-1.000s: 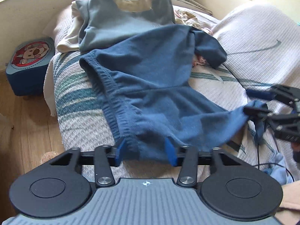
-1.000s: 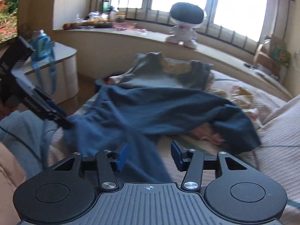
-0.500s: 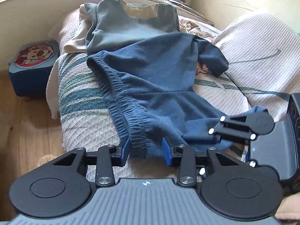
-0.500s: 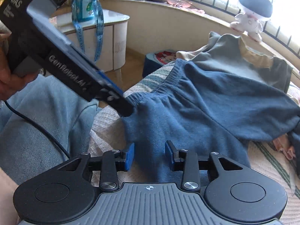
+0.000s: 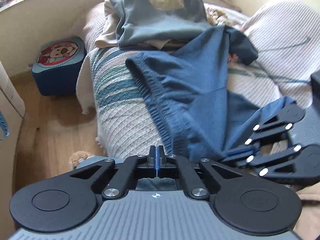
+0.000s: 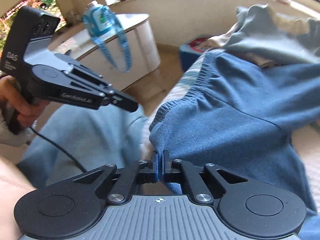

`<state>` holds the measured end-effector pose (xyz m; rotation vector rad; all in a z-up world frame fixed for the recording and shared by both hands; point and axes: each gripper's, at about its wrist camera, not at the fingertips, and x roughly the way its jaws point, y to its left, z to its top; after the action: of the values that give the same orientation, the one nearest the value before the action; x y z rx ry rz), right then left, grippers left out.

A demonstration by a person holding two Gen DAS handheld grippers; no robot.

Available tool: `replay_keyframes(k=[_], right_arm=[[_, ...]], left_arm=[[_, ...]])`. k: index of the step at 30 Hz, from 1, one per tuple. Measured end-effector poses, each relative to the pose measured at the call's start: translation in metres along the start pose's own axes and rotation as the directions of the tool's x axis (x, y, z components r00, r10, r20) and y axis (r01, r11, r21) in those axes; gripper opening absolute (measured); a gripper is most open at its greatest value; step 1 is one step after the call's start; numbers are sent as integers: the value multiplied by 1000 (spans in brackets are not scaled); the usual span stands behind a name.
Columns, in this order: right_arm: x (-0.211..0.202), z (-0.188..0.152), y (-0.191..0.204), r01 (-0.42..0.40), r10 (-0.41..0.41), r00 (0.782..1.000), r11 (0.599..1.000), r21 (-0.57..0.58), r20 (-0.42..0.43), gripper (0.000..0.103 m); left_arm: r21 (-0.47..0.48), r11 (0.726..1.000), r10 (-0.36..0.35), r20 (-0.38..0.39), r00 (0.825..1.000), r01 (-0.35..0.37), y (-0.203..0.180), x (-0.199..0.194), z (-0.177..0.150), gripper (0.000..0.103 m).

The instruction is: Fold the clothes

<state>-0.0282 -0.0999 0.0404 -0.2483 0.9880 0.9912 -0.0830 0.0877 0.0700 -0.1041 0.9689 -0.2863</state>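
Both tools have just closed. A second ago each stood open over the near edge of the blue trousers (image 5: pixel 192 92); now the left tool (image 5: pixel 157 156) has its jaws pressed flat together with only a thin line between them. Seen from the right tool's camera, the left tool's tip hangs in the air beside the elastic waistband (image 6: pixel 180 98), not on it. No cloth shows between its fingers, so I judge that it has shut on nothing and missed the waistband it was straddling.

The right tool (image 6: pixel 159 167) has fared better. Its jaws have also been closing, and a fold of blue fabric runs right down into the narrow gap between them, so it pinches the near corner of the trousers.

The trousers lie spread across the striped cover of the bed (image 5: pixel 124 108), waistband toward the floor side, legs running up the bed, where one leg drapes over a grey-blue top (image 5: pixel 158 26) that lies farther up. They look tugged slightly toward the person, the cloth bunched and creased near the tools.

For the folding, this looks like the start of a lift with only one corner secured. The left side probably needs to reopen and take the waistband again before the garment can be raised evenly.
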Motion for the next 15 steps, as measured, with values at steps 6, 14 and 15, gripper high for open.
replay_keyframes(k=[6,14,15], right_arm=[[24,-12,-8,30,-27,999,998,55,-42,11],[-8,0,-3,50,-48,998,999,-22,46,23],[-5,1,-3,51,-49,998,998,-29,45,24]], left_arm=[[-45,995,-86,27,996,88,-6,14,1,33],[-44,994,-99,9,995,99,-15,36,-8,8],[-50,995,-91,-3,996,91,-14,38,-9,8]])
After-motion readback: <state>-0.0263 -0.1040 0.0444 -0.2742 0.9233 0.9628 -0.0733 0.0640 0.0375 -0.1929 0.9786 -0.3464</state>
